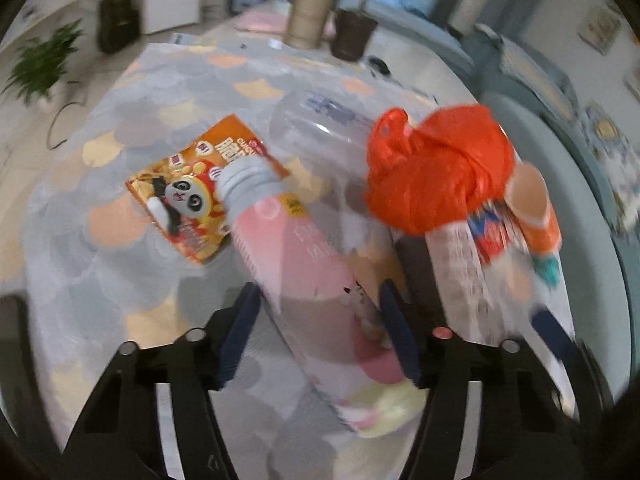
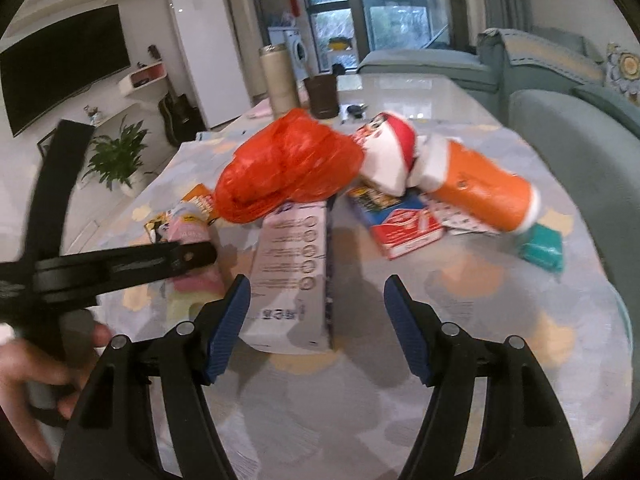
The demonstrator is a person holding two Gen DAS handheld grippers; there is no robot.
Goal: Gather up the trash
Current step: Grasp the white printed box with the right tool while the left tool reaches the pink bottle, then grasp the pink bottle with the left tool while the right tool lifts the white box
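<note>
In the left wrist view a pink bottle (image 1: 304, 264) with a grey cap lies between my left gripper's (image 1: 320, 320) open fingers, not clamped. An orange panda snack packet (image 1: 192, 196) lies under its cap, a clear plastic cup (image 1: 320, 132) behind it. A knotted red plastic bag (image 1: 436, 168) sits on a white carton (image 1: 460, 276). In the right wrist view my right gripper (image 2: 318, 316) is open and empty just before that white carton (image 2: 292, 272). The red bag (image 2: 288, 172), a red-white wrapper (image 2: 388, 152), an orange bottle (image 2: 484, 188), a red-blue box (image 2: 404, 228) and a teal pack (image 2: 540, 248) lie beyond.
The table (image 2: 480, 340) has a patterned cloth. A beige thermos (image 2: 278, 80) and a dark cup (image 2: 324, 96) stand at the far end. A teal sofa (image 2: 572, 148) runs along the right. The left gripper's body (image 2: 100, 264) and the hand crosses the right view's left side.
</note>
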